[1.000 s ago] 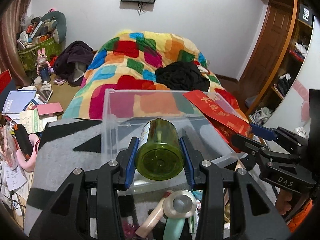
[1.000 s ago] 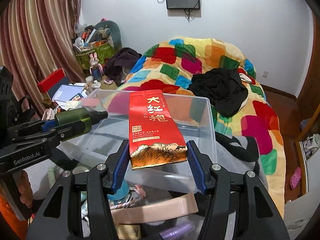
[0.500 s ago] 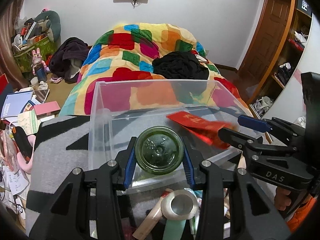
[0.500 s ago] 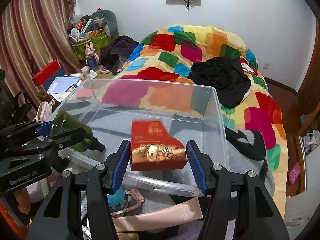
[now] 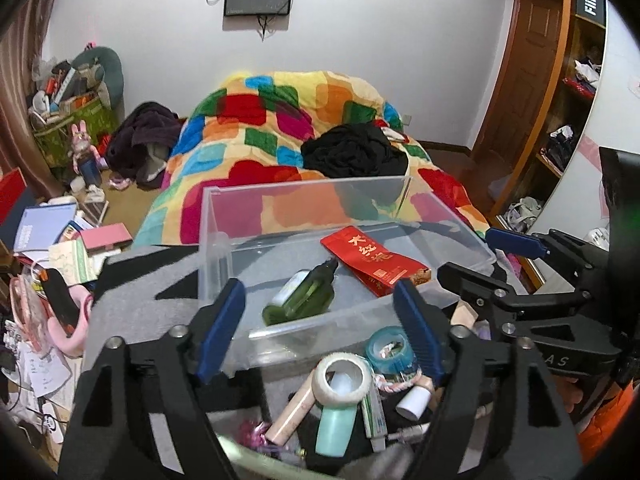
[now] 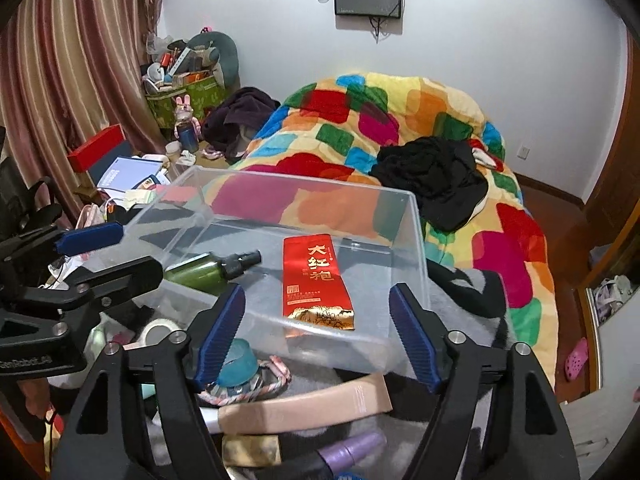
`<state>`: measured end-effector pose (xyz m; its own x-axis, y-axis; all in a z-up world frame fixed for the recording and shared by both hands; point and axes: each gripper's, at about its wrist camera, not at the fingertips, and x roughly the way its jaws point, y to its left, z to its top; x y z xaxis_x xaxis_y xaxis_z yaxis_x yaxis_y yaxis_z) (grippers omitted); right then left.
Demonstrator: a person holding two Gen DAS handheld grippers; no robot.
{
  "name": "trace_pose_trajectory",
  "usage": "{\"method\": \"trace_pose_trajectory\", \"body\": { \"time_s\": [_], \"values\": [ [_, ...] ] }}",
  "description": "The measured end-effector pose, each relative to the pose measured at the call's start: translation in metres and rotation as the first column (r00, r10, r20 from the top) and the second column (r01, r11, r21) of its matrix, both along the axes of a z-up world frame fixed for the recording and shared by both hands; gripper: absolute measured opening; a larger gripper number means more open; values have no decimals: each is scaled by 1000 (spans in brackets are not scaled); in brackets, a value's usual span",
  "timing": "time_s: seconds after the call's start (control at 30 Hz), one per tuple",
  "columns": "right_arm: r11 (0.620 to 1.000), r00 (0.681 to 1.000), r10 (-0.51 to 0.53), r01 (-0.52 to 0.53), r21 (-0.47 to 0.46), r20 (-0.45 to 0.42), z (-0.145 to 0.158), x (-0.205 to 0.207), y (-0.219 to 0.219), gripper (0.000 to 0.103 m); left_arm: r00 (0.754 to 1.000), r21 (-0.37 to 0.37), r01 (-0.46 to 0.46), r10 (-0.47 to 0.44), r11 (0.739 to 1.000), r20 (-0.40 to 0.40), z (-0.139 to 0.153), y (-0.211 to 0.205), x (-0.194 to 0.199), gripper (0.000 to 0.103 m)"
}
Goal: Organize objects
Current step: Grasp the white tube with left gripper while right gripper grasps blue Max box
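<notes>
A clear plastic bin [image 5: 216,236] [image 6: 416,248] stands on a grey blanket. A green spray bottle [image 5: 306,300] [image 6: 208,270] lies on its side in the bin. A red tea packet [image 5: 374,260] [image 6: 316,280] lies flat beside it in the bin. My left gripper [image 5: 320,328] is open and empty just in front of the bin's near wall. My right gripper [image 6: 316,336] is open and empty, also at the near wall; it shows at the right of the left wrist view [image 5: 480,256].
Loose items lie in front of the bin: a white tape roll [image 5: 342,378], a teal tape roll [image 5: 390,348], a beige tube [image 6: 304,412], a purple tube [image 6: 352,450]. A bed with a colourful quilt [image 6: 384,128] lies behind. Clutter fills the left floor [image 5: 48,232].
Both grippers opened and let go: the green bottle and the red packet now lie in the bin. Both grippers have drawn back and risen from the bin.
</notes>
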<state>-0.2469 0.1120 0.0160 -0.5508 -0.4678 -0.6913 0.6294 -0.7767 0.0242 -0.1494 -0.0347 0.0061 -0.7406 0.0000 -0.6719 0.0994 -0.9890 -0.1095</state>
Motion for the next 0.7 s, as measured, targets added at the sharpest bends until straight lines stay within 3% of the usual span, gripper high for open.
{"method": "trace_pose_trajectory", "body": {
  "time_s": [0.17,0.37,0.7],
  "values": [
    [1000,999,5,-6,-4,-33,9,18,11,79,1000,-14,-4,3,1000,-27,10,2,21,92],
    [1000,998,11,-11,-4,-60,12,42,31,82,999,-31,-42,42,999,-18,9,4,41,97],
    [1000,999,-13,14,15,-30,-9,68,69,82,990,15,-71,69,997,126,-42,-4,62,97]
  ]
}}
